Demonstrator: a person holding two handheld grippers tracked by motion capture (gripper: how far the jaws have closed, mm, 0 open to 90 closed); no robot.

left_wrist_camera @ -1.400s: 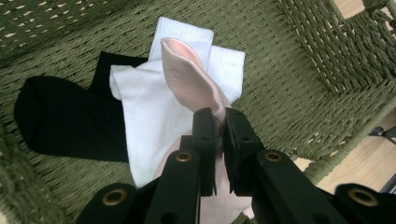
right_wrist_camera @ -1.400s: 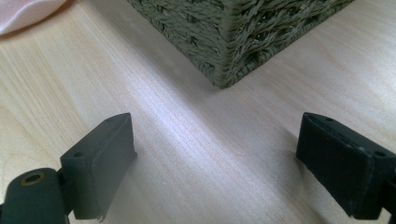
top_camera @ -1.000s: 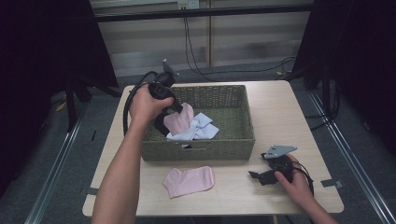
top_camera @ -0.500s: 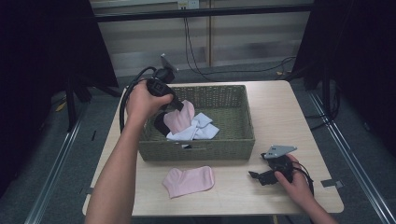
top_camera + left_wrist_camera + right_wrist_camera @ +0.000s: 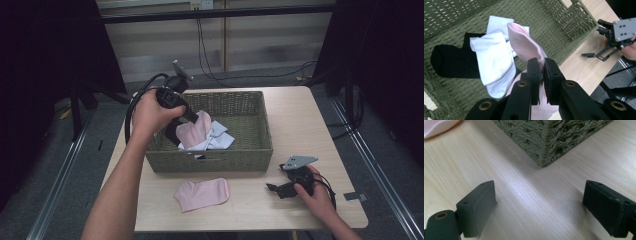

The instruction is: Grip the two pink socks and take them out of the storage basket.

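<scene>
Clearly the left gripper (image 5: 541, 72) pinches a pink sock (image 5: 524, 41) over the basket (image 5: 260, 125), jaws pressed onto its fabric. From the basket's middle, its mate (image 5: 202, 194) lies on the table (image 5: 300, 125) at 6 o'clock. The thin pinch could slip, or the sock could drag the white socks (image 5: 495, 60) out. The right gripper (image 5: 286, 189), at 4 o'clock, rests spread wide.

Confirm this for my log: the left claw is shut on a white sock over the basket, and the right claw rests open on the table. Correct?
Not quite. The left claw is shut on the pink sock, not a white one; the white socks lie loose in the basket, as the left gripper view shows. The rest holds: the right claw rests open on the table.
</scene>
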